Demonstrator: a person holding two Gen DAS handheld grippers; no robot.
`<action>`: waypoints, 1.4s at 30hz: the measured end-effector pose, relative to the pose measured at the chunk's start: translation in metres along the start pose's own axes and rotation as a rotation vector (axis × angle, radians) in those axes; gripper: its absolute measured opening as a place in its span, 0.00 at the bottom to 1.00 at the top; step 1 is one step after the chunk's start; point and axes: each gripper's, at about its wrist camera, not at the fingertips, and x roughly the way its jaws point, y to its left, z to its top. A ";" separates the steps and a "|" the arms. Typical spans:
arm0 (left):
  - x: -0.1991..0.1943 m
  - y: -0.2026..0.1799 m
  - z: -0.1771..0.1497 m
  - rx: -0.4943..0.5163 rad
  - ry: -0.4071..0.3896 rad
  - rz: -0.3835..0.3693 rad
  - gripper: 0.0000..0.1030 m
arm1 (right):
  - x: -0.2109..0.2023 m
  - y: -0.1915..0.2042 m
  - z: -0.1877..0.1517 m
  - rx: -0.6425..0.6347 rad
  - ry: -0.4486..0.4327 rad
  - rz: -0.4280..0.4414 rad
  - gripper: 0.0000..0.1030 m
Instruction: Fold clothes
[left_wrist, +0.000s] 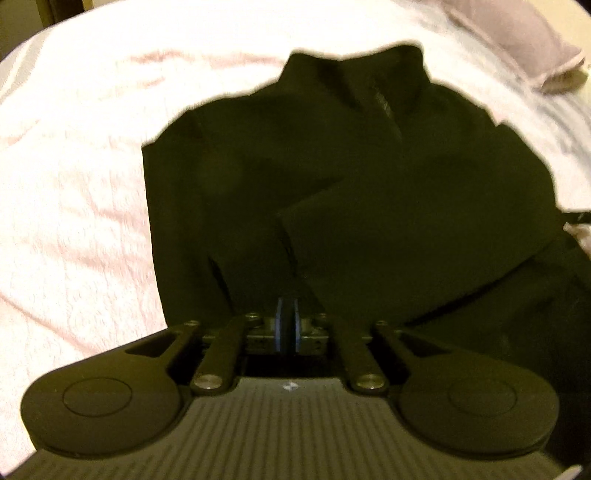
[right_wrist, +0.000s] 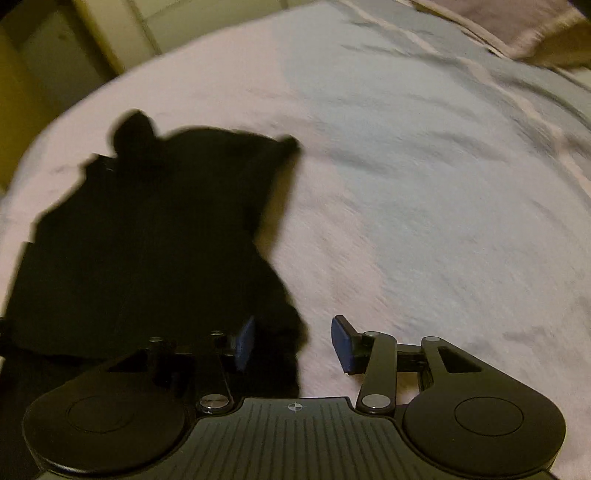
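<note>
Your black high-collared garment (left_wrist: 332, 177) lies on the pale pink textured bedspread (left_wrist: 81, 206), collar towards the far side and one sleeve folded diagonally across the front. In the left wrist view you have a wide stretch of bare bedspread off the garment's straight left edge, reaching to where the bed drops away at the dark upper left corner; on the far right a mauve pillow (left_wrist: 524, 48) sits well apart from the garment. Your left claw (left_wrist: 287, 325) has its blue pads pressed together, right at the garment's near hem beneath the end of the folded sleeve; the dark cloth and the blur stop you telling whether any fabric is pinched between them. Your right claw (right_wrist: 291, 341) stands with its blue pads apart, at the garment's near right corner: the left pad lies over the black cloth and the right pad over bare bedspread, with a fold of the cloth running down between them, and neither pad visibly pressing on it. The right wrist view, smeared by motion, gives you what the left does not: the large open expanse of bedspread to the garment's right and the cream wall or cabinet panels (right_wrist: 122, 26) past the bed's far left edge.
</note>
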 end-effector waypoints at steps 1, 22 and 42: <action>0.001 0.001 0.000 -0.011 0.007 0.004 0.08 | -0.004 0.004 -0.002 -0.003 -0.005 0.000 0.43; -0.002 0.032 -0.001 -0.221 -0.007 0.004 0.34 | -0.037 0.039 -0.047 -0.019 0.047 -0.001 0.44; -0.009 0.037 0.003 -0.197 -0.025 0.041 0.16 | -0.040 0.051 -0.053 -0.050 0.068 -0.010 0.45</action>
